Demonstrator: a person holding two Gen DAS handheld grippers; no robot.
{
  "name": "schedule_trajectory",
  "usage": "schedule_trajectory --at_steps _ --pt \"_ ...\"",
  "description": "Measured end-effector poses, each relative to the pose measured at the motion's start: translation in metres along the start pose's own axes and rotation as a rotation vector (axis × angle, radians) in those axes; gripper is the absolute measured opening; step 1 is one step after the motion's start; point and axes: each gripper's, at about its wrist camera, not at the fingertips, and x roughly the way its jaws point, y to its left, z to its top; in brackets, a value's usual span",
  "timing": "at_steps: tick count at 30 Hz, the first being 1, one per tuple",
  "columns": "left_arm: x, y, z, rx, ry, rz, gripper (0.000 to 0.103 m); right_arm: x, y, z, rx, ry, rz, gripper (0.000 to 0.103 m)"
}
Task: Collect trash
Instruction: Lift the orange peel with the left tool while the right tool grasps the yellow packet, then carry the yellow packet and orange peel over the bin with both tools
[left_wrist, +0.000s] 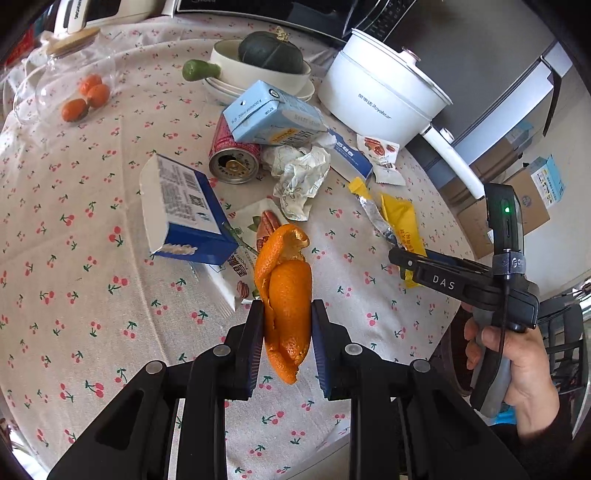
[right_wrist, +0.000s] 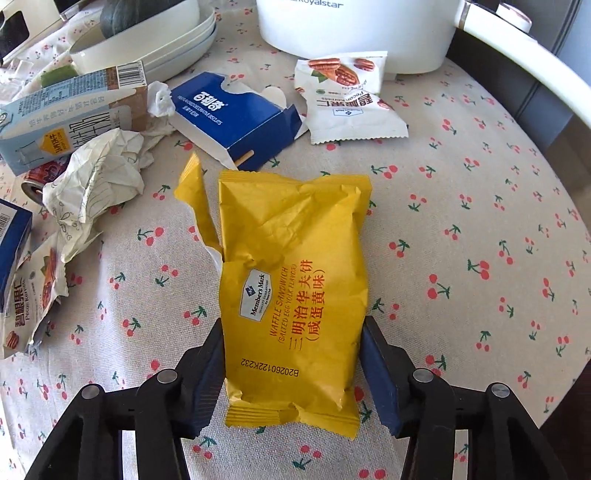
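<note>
My left gripper (left_wrist: 287, 325) is shut on an orange peel (left_wrist: 284, 295) and holds it above the cherry-print tablecloth (left_wrist: 74, 295). My right gripper (right_wrist: 293, 354) is shut on a yellow waffle sandwich wrapper (right_wrist: 295, 280), torn open at its far end; the wrapper also shows in the left wrist view (left_wrist: 400, 221), with the right gripper (left_wrist: 402, 258) over it. More trash lies on the table: a crumpled paper (right_wrist: 96, 177), a blue biscuit box (right_wrist: 236, 114), a pecan packet (right_wrist: 347, 96), a light-blue milk carton (left_wrist: 273, 114), a red can (left_wrist: 234, 157) and another blue box (left_wrist: 181, 210).
A white Royalstar pot (left_wrist: 384, 88) stands at the far right. A bowl with a dark squash (left_wrist: 269, 51) sits on stacked plates at the back. A glass jar with small oranges (left_wrist: 88, 96) stands far left. The table edge (right_wrist: 546, 206) curves along the right.
</note>
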Motion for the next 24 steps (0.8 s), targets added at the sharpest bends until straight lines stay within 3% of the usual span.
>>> schedule_trajectory --at_steps 11,18,24 --pt "-0.010 -0.007 0.001 0.022 -0.012 -0.035 0.026 -0.041 -0.017 -0.019 -0.009 -0.036 0.037 0.058" --pt "-0.004 -0.025 0.003 0.050 -0.002 -0.057 0.026 -0.070 -0.055 -0.031 0.022 -0.077 0.037 0.058" --pt "0.007 -0.049 0.000 0.098 0.020 -0.068 0.026 -0.098 -0.108 -0.061 0.118 -0.080 0.048 0.058"
